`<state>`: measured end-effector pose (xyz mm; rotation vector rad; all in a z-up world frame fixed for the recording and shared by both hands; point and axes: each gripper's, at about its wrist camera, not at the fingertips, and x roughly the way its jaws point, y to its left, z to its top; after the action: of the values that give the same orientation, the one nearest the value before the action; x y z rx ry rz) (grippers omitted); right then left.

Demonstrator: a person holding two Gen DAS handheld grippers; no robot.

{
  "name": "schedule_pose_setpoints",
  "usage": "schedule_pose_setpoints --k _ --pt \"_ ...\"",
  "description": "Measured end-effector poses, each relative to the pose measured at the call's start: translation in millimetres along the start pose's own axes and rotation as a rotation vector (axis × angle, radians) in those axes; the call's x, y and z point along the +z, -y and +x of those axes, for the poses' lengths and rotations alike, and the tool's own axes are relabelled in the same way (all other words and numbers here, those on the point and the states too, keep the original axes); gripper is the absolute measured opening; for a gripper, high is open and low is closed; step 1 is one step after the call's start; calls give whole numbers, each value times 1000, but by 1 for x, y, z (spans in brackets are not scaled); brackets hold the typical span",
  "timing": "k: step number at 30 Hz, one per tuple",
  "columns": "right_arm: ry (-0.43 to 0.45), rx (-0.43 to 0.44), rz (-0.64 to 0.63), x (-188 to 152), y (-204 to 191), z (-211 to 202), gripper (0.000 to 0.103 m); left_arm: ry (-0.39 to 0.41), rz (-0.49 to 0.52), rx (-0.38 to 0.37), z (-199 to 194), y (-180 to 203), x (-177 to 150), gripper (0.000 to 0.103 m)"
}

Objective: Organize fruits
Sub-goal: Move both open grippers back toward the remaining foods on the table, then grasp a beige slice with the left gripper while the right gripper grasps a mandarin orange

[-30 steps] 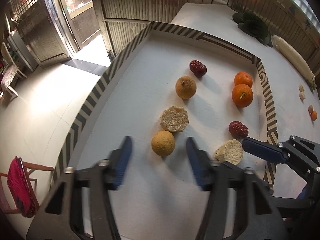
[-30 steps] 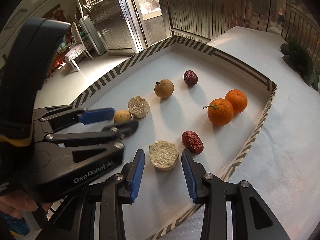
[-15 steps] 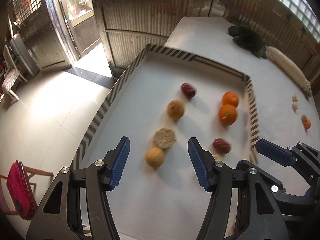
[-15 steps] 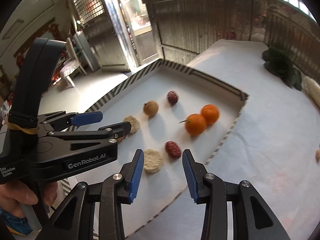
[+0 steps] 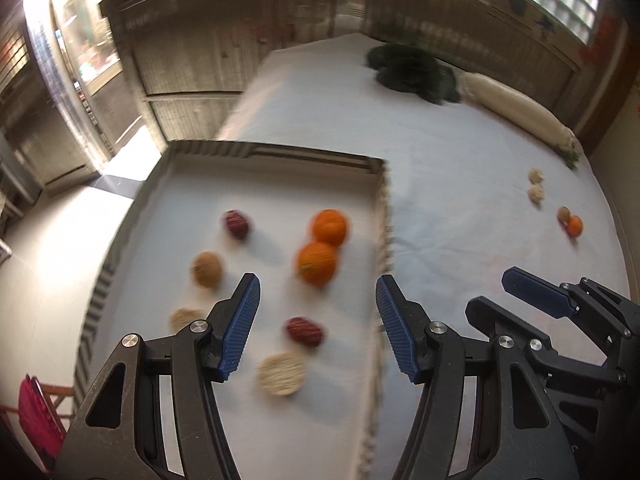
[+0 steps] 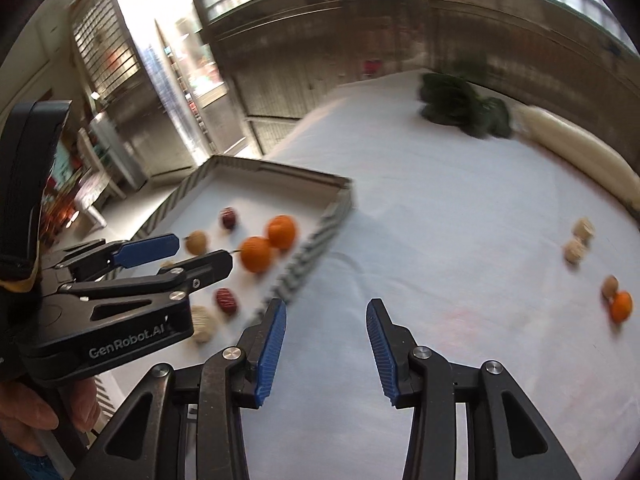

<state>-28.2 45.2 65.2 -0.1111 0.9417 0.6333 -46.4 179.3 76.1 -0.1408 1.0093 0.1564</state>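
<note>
A striped-rim tray [image 5: 382, 216] [image 6: 316, 244] holds two oranges [image 5: 318, 262] [image 6: 258, 254], two red dates [image 5: 304, 330], a brown longan [image 5: 207, 269] and pale rough rounds [image 5: 281, 373]. My left gripper [image 5: 316, 320] is open and empty above the tray's right part; it also shows in the right wrist view [image 6: 180, 252]. My right gripper [image 6: 326, 340] is open and empty over the white cloth right of the tray. Loose on the cloth at far right lie a small orange [image 6: 621, 306] [image 5: 575, 225], a longan [image 6: 609, 285] and two pale rounds [image 6: 575, 251] [image 5: 536, 193].
Dark leafy greens [image 6: 464, 108] and a long white radish [image 6: 576, 148] lie at the table's far end. The table's left edge drops to the floor, with a red chair [image 5: 34, 412] below. A wooden wall and doorway stand behind.
Both grippers have pulled back, risen and swung right; the tray now looks smaller and farther left. The right gripper has left the tray and is over the cloth. Both stay open.
</note>
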Motion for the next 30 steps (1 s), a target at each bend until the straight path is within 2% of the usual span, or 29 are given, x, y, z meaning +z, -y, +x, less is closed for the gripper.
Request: schedule_pose_setpoints --k 11,17,23,30 --pt "10 -100 150 -23 74 -19 41 -37 145 -105 21 82 16 61" --pt "21 -179 257 -37 130 -33 41 -52 206 -148 33 121 27 61" --pt "11 -294 354 -46 204 -45 43 -67 245 -185 48 154 41 61" --pt "16 -342 421 -46 263 -49 46 -83 290 -242 70 194 64 61"
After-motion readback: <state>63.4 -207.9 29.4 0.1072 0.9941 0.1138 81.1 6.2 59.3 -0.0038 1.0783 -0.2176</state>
